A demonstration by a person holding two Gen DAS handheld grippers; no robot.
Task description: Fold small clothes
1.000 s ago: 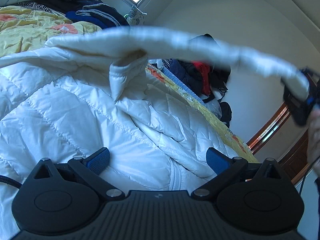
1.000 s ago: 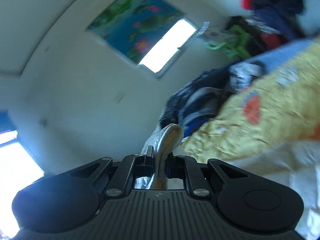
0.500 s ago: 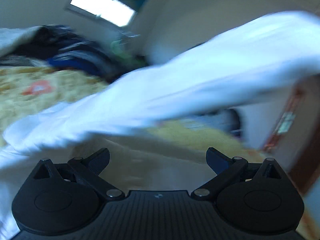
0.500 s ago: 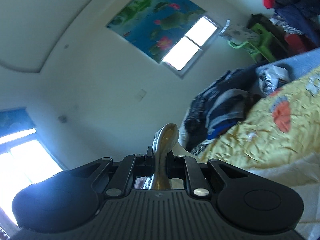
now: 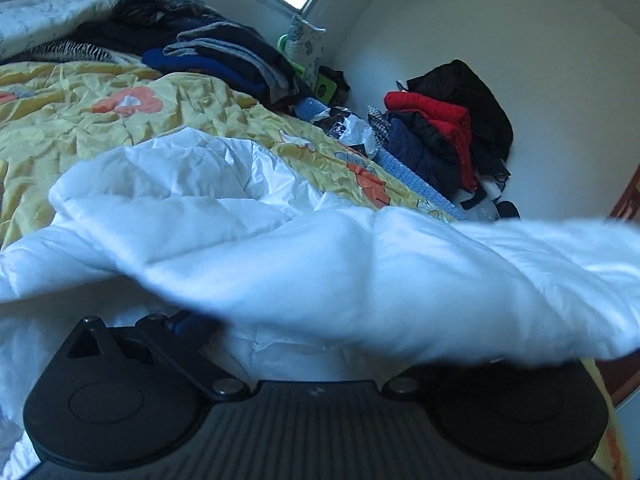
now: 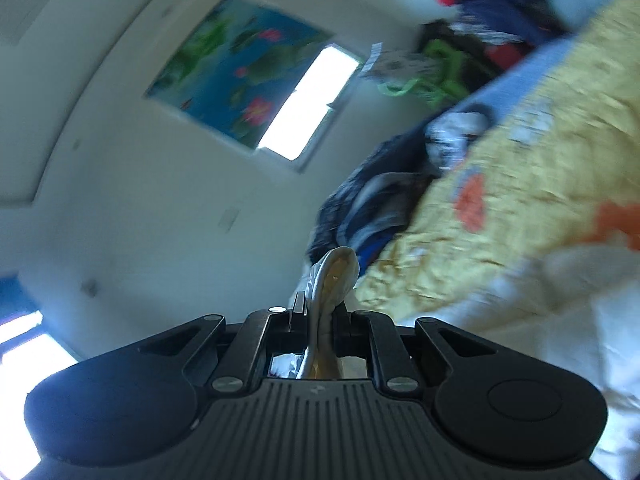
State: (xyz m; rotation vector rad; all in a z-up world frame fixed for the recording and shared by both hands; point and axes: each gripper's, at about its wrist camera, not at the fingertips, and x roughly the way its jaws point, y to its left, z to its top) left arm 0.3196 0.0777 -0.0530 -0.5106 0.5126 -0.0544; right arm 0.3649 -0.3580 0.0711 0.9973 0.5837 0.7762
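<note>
A white quilted jacket [image 5: 192, 192] lies on the yellow flowered bedspread [image 5: 80, 120]. One sleeve [image 5: 400, 276] stretches across the left wrist view from the left to the right edge, low over my left gripper [image 5: 316, 328]. It hides the right finger; the left finger's blue pad [image 5: 180, 320] sits wide to the side, so the jaws stand open. My right gripper [image 6: 322, 314] is shut on the sleeve's cuff [image 6: 334, 276], held up in the air and tilted. The jacket's body shows white at the right [image 6: 580, 300].
Folded dark clothes [image 5: 216, 56] are stacked at the bed's far side. A heap of red, navy and black jackets [image 5: 444, 136] stands by the wall at right. A window [image 6: 308, 104] and a flower picture [image 6: 236, 64] are on the wall.
The sleeve, held by my right gripper, has swung from high across the left view down to just over my left gripper. My right gripper has tilted; its view is blurred.
</note>
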